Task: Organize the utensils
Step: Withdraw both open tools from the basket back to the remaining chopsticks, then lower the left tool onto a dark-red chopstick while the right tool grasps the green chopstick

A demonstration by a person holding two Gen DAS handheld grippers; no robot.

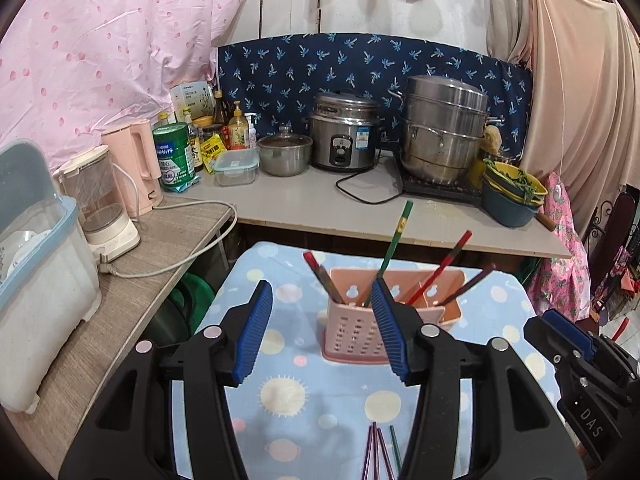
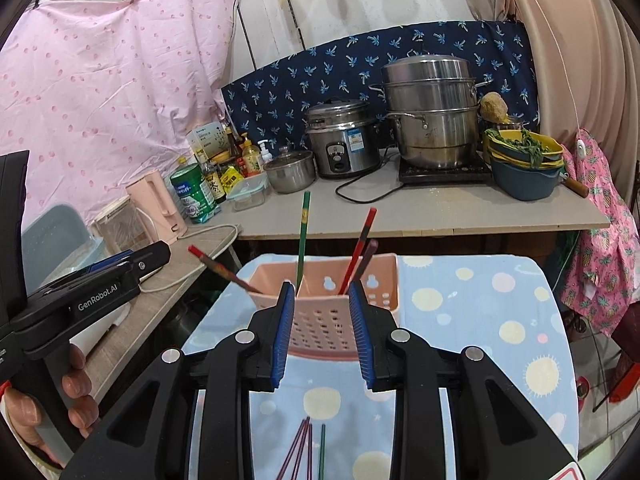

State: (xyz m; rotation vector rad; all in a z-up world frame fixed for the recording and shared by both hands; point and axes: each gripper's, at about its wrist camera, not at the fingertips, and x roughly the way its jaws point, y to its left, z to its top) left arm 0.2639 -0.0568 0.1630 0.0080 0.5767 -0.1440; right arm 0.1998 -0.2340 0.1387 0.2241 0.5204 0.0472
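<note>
I see the table (image 1: 280, 344) under its blue spotted cloth, with the pink utensil holder (image 1: 352, 336) standing mid-table, chopsticks leaning inside it. My left gripper (image 1: 322, 328) is spread and empty; my right gripper (image 2: 322, 336) is narrower, also empty. Loose chopsticks (image 2: 304, 448) lie on the cloth below the grippers.

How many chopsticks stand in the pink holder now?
4: a red one leaning out left, a green one upright, and a red and a dark one together on the right. Shorter ones may be hidden.

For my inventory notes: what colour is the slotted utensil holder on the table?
The utensil holder is pale pink. It shows best in the right wrist view.
</note>
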